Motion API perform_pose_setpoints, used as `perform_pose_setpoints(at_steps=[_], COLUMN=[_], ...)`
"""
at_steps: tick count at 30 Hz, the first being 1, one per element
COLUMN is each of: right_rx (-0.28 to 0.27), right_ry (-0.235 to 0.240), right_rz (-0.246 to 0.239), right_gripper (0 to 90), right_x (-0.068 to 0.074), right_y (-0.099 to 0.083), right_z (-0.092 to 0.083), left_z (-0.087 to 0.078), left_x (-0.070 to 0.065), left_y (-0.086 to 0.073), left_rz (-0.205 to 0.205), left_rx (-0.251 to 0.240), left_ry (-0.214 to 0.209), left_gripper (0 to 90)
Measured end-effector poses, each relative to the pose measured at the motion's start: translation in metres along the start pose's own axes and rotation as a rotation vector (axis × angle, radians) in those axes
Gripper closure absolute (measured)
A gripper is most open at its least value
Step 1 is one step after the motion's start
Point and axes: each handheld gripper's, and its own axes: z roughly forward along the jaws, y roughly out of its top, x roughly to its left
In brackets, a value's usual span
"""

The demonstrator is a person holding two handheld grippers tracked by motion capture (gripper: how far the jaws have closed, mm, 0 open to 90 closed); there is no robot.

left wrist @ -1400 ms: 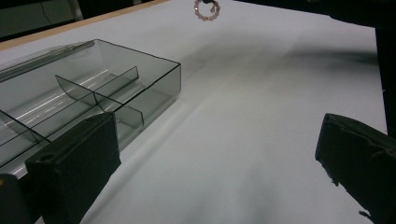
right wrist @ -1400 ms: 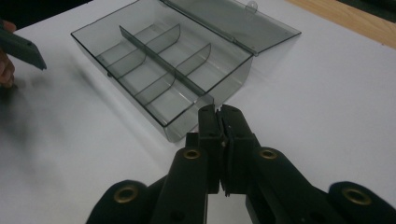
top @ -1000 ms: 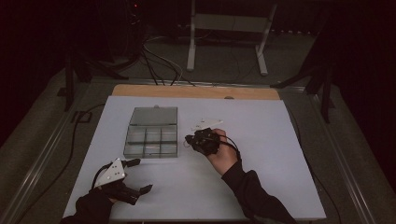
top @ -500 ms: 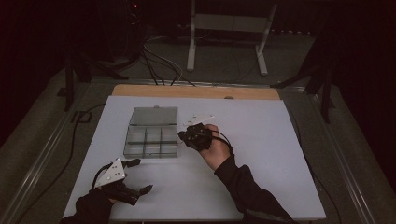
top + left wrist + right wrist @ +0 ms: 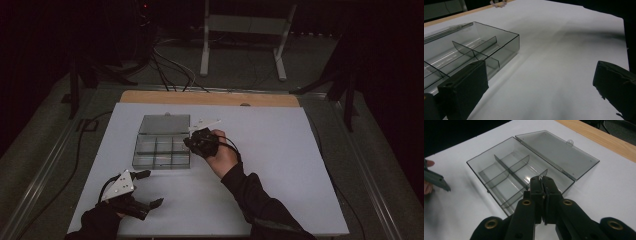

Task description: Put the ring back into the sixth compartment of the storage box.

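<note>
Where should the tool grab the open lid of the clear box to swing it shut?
Probably the lid's free far edge beside its small latch tab, coming from the wooden-strip side. The lid lies flat on the sheet, hinged along the box, so that edge gives most leverage.

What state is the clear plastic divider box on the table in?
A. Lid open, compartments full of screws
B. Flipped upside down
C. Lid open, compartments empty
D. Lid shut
C: in the right gripper view the box has its lid folded back flat on the table, and the divided compartments hold nothing.
</note>
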Motion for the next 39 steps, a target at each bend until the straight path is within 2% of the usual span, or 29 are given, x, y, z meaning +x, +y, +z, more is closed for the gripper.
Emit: perform_pose_setpoints(at_steps=[14, 39], right_rx=[0.018, 0.081], right_ry=[0.016, 0.03], right_rz=[0.03, 0.064], right_gripper=[87.7, 87.6], right_x=[0.0, 0.0], right_y=[0.001, -0.016], right_z=[0.024, 0.052], left_z=[0.0, 0.001], left_x=[0.001, 0.0], left_y=[0.0, 0.0], left_rz=[0.003, 0.0], left_rx=[-0.002, 0.004], left_ry=[0.001, -0.007], left_gripper=[0.8, 0.8])
